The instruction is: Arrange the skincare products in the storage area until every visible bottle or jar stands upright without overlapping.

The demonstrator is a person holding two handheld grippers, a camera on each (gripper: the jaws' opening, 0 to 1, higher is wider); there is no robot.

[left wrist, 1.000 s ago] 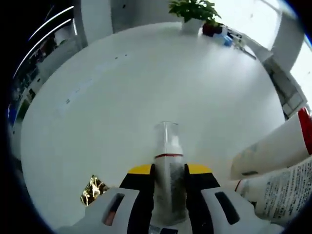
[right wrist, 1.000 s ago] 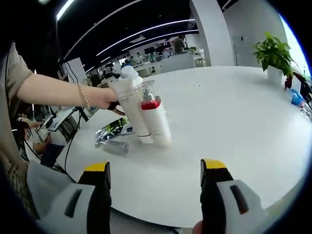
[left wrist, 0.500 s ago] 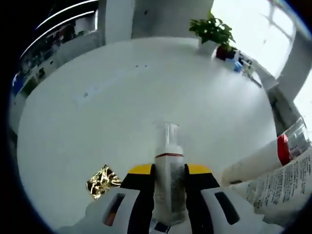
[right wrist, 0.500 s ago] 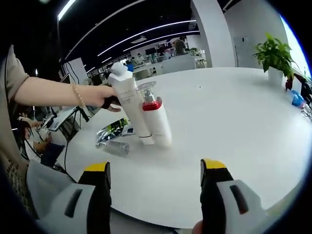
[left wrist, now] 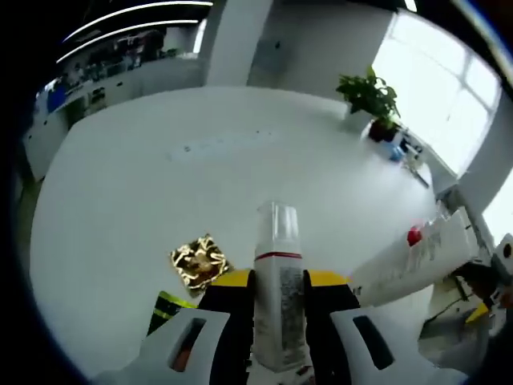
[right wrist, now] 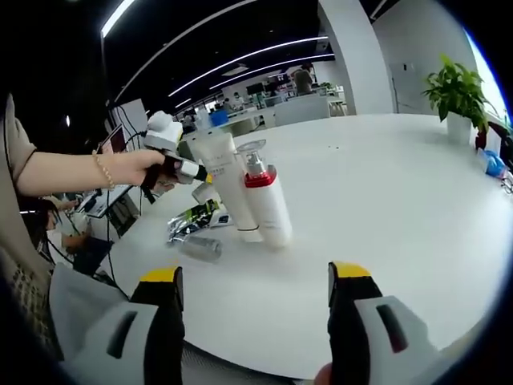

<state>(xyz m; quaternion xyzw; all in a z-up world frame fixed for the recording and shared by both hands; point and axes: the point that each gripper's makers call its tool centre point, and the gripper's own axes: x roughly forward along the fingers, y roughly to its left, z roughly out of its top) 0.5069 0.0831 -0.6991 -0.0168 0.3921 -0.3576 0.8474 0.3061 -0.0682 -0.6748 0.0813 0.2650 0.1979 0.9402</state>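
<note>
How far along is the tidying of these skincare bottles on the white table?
Partly done. A tall white tube and a white pump bottle with a red collar stand on the round white table. The left gripper is shut on a frosted bottle with a clear cap. Left to do: a small clear bottle and shiny sachets lie flat; the right gripper is open.

I am working in a large open-plan office. Long white strip lights (right wrist: 240, 60) run in lines across a dark ceiling, and beneath them, far back, stand rows of desks with computer monitors (right wrist: 240, 84). The broad round white table (right wrist: 385, 192) under me looks like a meeting table, with a green potted plant in a white pot (left wrist: 370, 98) at its far edge. Behind it rise a thick white square column (right wrist: 349, 56) and bright tall windows (left wrist: 437, 88).
</note>
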